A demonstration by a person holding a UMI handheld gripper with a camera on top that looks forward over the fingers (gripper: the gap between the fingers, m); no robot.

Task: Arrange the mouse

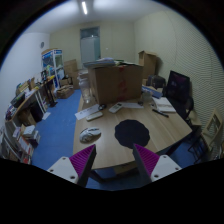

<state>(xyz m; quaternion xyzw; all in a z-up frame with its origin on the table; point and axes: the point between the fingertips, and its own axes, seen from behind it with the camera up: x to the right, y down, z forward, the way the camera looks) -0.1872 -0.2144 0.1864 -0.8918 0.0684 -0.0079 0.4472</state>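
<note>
A light grey mouse [91, 133] lies on the wooden table [110, 150], beyond my left finger. A round black mouse pad [131, 132] lies to its right, ahead of my right finger; the mouse is off the pad. My gripper [115, 156] hovers above the table's near edge, well short of both. Its fingers are open and empty, with the magenta pads [84, 160] wide apart.
A large cardboard box [117, 82] stands at the table's far end. Papers [97, 114] lie in front of it and stacked books [163, 104] at the right. A black chair [178, 90] stands right of the table. Cluttered shelves [28, 105] line the left wall.
</note>
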